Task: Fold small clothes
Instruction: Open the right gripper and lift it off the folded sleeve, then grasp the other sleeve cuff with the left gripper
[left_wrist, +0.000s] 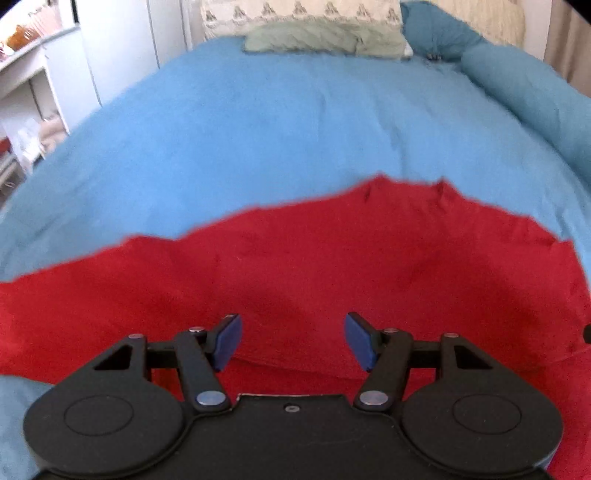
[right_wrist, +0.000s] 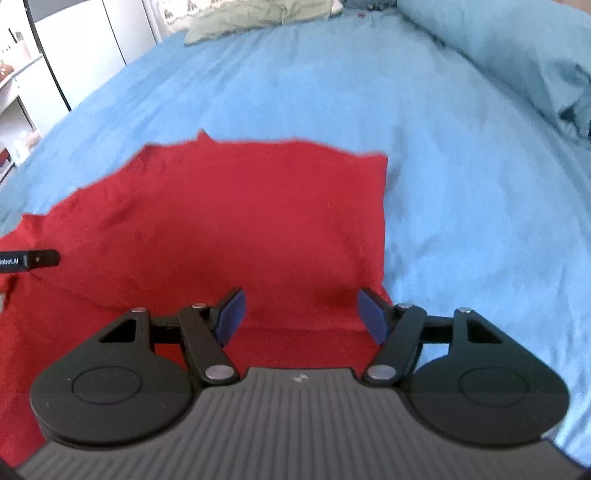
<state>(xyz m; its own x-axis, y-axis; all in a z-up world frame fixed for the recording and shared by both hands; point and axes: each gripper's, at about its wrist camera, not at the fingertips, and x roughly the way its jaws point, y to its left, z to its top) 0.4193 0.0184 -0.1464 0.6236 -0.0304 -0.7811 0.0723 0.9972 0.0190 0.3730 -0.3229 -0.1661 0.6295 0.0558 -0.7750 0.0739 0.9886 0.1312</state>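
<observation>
A red garment (left_wrist: 295, 266) lies spread flat on the blue bedspread (left_wrist: 258, 129). It also shows in the right wrist view (right_wrist: 229, 221), with its right edge straight and a folded hem near my fingers. My left gripper (left_wrist: 293, 341) is open and empty, just above the garment's near part. My right gripper (right_wrist: 301, 315) is open and empty, above the garment's near right corner. A black part of the left gripper (right_wrist: 29, 260) pokes in at the left edge of the right wrist view.
A green-grey pillow (left_wrist: 325, 38) and a patterned pillow (left_wrist: 299, 13) lie at the head of the bed. A rolled blue duvet (left_wrist: 535, 92) runs along the right side. White shelves (left_wrist: 29, 92) and cupboards stand left of the bed.
</observation>
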